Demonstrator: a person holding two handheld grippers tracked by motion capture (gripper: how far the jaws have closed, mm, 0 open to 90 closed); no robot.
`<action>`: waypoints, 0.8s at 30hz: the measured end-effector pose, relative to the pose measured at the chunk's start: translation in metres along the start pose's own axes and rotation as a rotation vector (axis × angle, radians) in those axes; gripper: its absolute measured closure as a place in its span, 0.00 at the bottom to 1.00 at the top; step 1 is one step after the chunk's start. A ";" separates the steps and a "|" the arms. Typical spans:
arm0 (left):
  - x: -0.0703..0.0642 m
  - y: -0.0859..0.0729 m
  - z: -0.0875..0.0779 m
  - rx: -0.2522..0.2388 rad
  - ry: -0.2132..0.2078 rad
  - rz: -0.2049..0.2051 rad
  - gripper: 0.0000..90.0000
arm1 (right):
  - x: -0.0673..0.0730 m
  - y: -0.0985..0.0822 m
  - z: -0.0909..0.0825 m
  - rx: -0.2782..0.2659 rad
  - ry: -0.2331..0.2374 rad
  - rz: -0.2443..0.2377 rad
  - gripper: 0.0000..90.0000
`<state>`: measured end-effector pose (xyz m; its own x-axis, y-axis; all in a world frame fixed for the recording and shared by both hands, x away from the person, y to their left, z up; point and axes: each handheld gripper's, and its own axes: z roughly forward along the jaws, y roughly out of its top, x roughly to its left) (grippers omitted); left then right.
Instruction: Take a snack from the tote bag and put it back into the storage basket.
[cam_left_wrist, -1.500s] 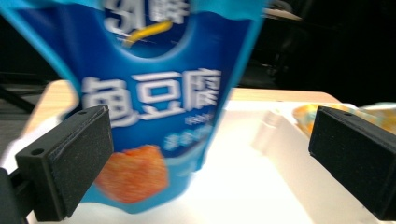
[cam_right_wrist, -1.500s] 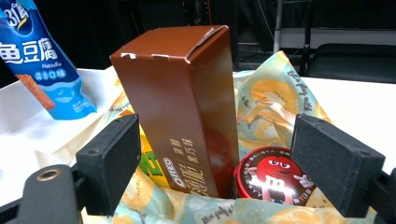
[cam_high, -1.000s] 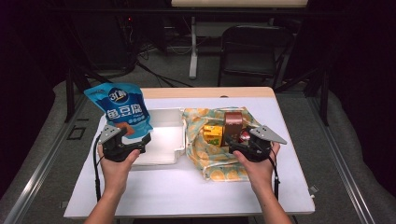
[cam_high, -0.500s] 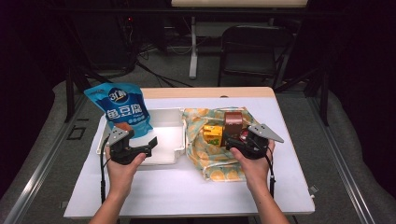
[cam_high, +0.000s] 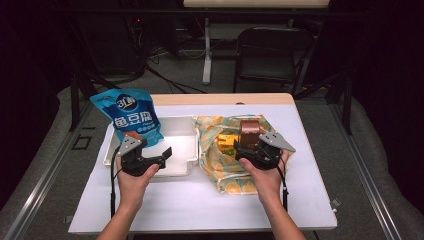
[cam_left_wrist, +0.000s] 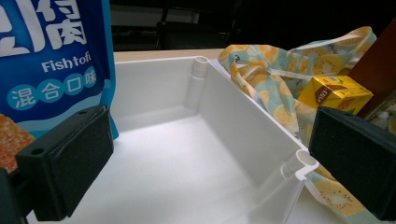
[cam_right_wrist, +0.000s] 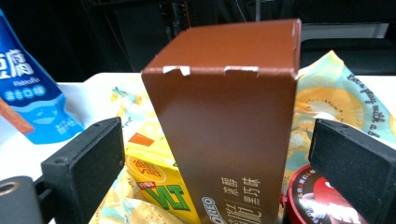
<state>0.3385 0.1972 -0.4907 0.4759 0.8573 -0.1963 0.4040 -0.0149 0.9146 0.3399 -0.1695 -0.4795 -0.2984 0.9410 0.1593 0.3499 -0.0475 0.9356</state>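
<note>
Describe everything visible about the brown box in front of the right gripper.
The brown box is a tall, glossy cardboard carton standing upright on the fruit-print cloth bag. Its top flap edge shows small white tears; white Oreo lettering runs along its lower face. It stands between the open jaws of the right gripper, untouched, with a yellow drink carton beside it.

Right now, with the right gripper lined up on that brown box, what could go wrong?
The brown box stands tall between the right gripper's open jaws; a bump from one jaw could tip it onto the yellow carton or red tin. The blue pouch stands upright in the white bin near the open left gripper and might topple.
</note>
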 end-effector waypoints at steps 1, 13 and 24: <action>0.000 0.000 0.000 0.003 -0.002 0.005 0.00 | 0.001 -0.001 0.001 0.003 -0.004 -0.008 0.03; -0.005 -0.002 0.003 0.007 -0.018 0.007 0.00 | 0.007 -0.005 0.017 -0.007 -0.109 0.024 0.10; -0.004 -0.003 0.003 0.013 -0.008 0.005 0.01 | 0.010 -0.001 0.025 -0.039 -0.166 0.028 0.18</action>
<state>0.3377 0.1926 -0.4936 0.4845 0.8528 -0.1949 0.4118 -0.0257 0.9109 0.3587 -0.1519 -0.4865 -0.1373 0.9813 0.1345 0.3203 -0.0845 0.9435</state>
